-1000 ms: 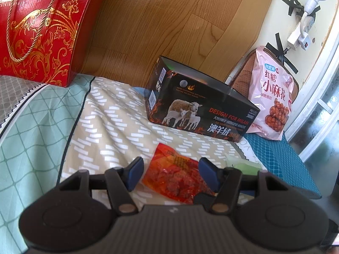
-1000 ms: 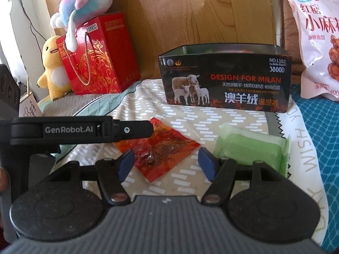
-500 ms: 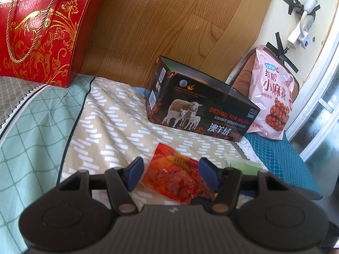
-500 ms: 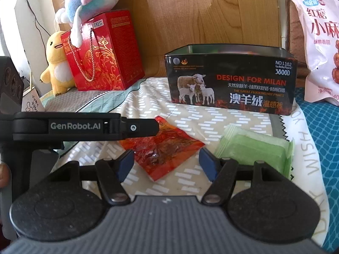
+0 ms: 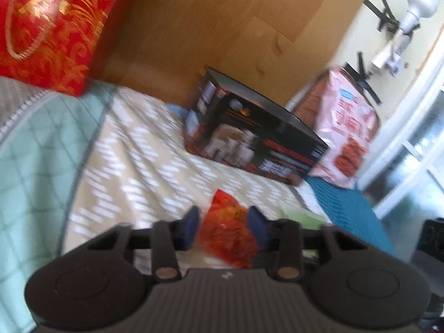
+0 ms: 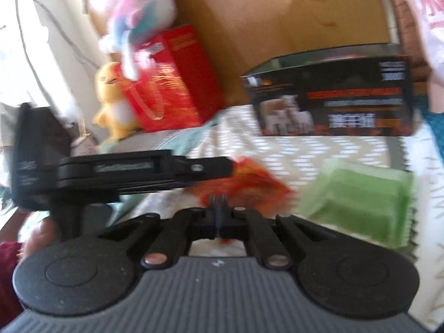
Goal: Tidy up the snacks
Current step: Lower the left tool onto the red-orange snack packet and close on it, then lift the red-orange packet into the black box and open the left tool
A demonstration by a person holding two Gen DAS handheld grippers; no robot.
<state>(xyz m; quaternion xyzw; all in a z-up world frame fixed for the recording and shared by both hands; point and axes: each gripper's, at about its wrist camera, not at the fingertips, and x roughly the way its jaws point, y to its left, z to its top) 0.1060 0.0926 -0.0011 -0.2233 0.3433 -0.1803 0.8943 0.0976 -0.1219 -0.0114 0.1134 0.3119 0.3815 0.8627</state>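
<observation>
A red-orange snack packet [image 5: 227,233] lies on the patterned bed cover, between the blue pads of my left gripper [image 5: 224,229], which is open around it. In the right wrist view the same packet [image 6: 249,186] sits at the tips of my right gripper [image 6: 219,208], whose jaws are closed together on its near edge. A green snack pack [image 6: 358,197] lies to the right and shows in the left wrist view [image 5: 302,216]. The open black sheep-print box [image 5: 255,144] stands behind [image 6: 333,94]. Both views are motion-blurred.
A pink snack bag [image 5: 347,127] leans at the wall on the right. A red gift bag [image 5: 47,27] stands at the left, with plush toys [image 6: 116,100] beside it. A wooden headboard [image 5: 208,22] is behind. The left gripper's body [image 6: 133,174] crosses the right view.
My right gripper has gone from open to shut on the red packet's near edge. Both cameras have shifted and the views are now blurred. My left gripper's pads stand a little closer together.
</observation>
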